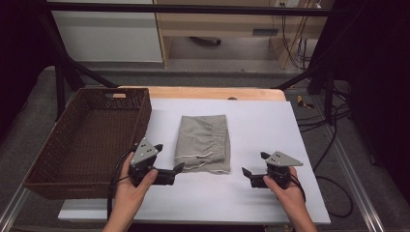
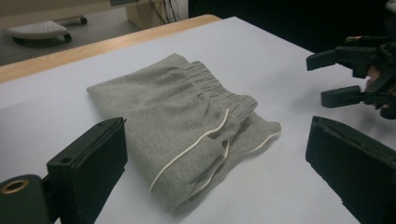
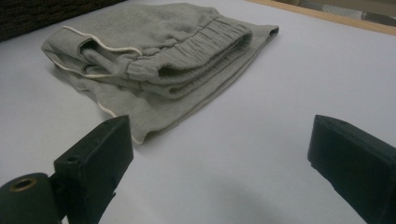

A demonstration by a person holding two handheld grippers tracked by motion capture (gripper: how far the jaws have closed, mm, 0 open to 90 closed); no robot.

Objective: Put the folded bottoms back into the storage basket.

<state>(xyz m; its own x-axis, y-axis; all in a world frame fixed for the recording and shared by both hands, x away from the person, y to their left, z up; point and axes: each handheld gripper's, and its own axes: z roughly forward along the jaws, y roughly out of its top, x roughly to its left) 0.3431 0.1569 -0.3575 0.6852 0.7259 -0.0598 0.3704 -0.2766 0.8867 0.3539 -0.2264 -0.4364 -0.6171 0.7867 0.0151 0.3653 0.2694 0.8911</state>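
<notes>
The folded grey shorts (image 1: 203,142) lie flat between the left gripper (image 1: 170,168) and right gripper (image 1: 254,164), both with jaws spread wide, touching nothing.

A folded grey garment (image 1: 203,143) lies at the middle of the white table sheet (image 1: 261,121). At its eight o'clock the left gripper (image 1: 170,167) sits just beside its near corner, jaws apart. At its four o'clock the right gripper (image 1: 255,166) stands a little apart from it, jaws spread too. A brown wicker basket (image 1: 48,154) rests at nine o'clock.
</notes>
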